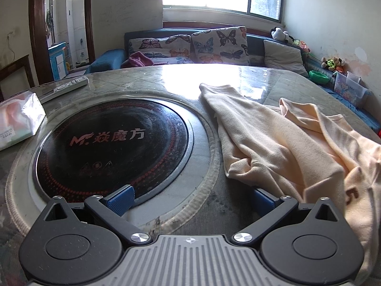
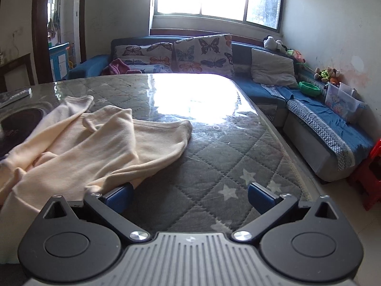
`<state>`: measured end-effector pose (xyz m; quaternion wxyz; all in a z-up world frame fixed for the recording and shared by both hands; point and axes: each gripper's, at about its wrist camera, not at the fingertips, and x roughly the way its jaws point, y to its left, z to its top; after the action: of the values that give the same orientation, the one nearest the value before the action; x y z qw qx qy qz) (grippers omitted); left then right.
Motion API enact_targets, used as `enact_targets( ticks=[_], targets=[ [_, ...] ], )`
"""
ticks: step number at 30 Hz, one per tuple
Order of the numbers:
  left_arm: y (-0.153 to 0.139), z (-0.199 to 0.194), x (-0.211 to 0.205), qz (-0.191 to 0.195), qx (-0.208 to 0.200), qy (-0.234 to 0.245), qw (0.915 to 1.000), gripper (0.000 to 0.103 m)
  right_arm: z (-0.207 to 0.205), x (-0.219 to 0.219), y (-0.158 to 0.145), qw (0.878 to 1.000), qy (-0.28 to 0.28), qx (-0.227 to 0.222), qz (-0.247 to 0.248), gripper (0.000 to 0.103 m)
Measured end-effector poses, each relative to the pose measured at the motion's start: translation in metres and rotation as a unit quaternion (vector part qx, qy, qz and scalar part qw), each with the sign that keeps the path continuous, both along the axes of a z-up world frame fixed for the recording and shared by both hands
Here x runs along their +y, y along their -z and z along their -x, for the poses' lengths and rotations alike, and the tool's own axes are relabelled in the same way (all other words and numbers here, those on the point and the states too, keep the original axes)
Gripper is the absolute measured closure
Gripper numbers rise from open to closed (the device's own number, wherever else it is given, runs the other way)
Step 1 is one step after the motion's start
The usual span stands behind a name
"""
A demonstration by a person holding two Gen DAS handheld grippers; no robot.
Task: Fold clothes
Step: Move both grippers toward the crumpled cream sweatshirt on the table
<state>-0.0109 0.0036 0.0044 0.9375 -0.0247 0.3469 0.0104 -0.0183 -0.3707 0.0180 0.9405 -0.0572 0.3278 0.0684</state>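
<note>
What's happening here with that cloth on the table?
A person is holding two handheld grippers over a table to fold a cream garment that lies crumpled and unfolded beside a round black cooktop. The left gripper and the right gripper are both wide open and hold nothing. The folding has not begun.

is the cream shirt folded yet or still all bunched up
Not folded: the cream shirt lies rumpled on the table, sleeves splayed, creases running unevenly.

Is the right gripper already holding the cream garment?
No, the right gripper is open over the quilted table, with the cream garment beside it.
</note>
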Motion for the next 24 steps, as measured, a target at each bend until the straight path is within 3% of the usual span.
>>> enact_targets(
  ticks=[24],
  targets=[
    [-0.031,0.051,-0.024,0.011,0.005,0.019,0.9997,0.000,0.049,0.030,-0.020,0.999,-0.043,0.009,-0.023,0.000]
  ],
)
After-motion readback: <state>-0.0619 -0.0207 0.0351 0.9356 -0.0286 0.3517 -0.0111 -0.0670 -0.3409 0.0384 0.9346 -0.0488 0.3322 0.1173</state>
